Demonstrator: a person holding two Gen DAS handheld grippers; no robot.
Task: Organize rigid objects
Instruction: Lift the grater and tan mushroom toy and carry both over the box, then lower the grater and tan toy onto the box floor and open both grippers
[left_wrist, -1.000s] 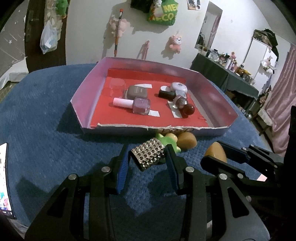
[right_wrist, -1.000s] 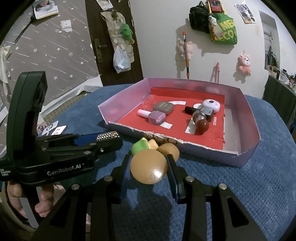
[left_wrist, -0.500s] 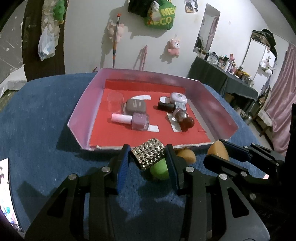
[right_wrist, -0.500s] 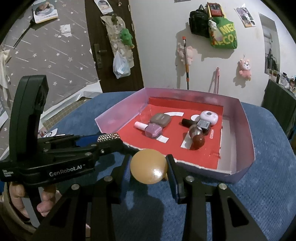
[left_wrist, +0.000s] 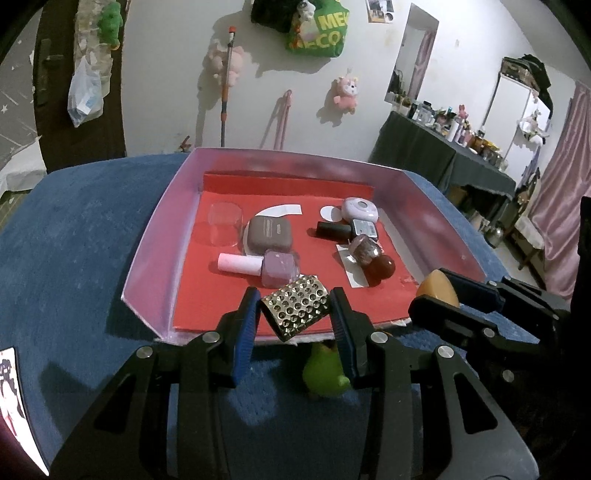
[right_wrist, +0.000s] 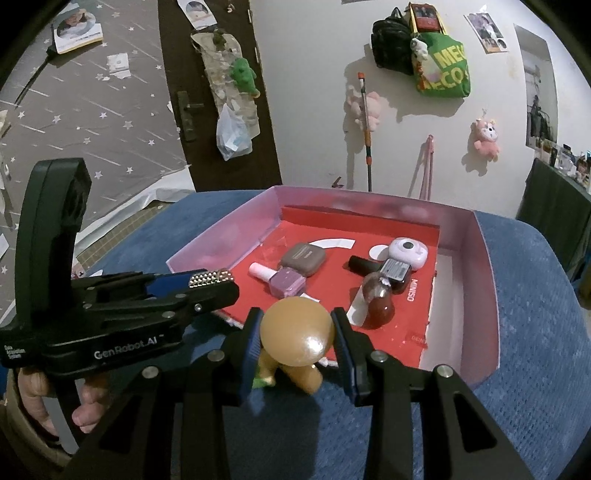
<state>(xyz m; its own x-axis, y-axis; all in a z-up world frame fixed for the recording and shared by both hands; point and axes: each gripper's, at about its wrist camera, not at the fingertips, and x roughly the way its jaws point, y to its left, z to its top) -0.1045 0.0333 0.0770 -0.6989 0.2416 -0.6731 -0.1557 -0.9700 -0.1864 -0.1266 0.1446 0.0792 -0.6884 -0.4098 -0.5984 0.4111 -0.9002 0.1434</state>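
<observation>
My left gripper (left_wrist: 295, 314) is shut on a studded metallic block (left_wrist: 295, 311), held just above the near edge of the pink tray (left_wrist: 155, 243) with its red floor. My right gripper (right_wrist: 297, 332) is shut on a tan egg-shaped piece (right_wrist: 297, 331), also at the tray's near rim. In the tray lie a pink-capped nail polish bottle (left_wrist: 260, 266), a brown case (left_wrist: 269, 232), a white round gadget (left_wrist: 360, 209), a black-capped bottle (left_wrist: 345, 230) and a dark red bottle (left_wrist: 371, 258). A green toy (left_wrist: 325, 373) and another tan piece (right_wrist: 304, 376) lie on the blue cloth below the grippers.
A clear cup (left_wrist: 225, 223) stands at the tray's left side. The blue cloth (left_wrist: 74, 240) spreads around the tray. A phone (left_wrist: 14, 402) lies at the cloth's left edge. A person's hand (right_wrist: 37, 398) holds the left gripper's handle. A cluttered dark table (left_wrist: 443, 155) stands far right.
Both grippers have moved forward and slightly up toward the tray, carrying the studded block and the tan piece. The green toy and the other tan piece now lie behind the fingertips.
</observation>
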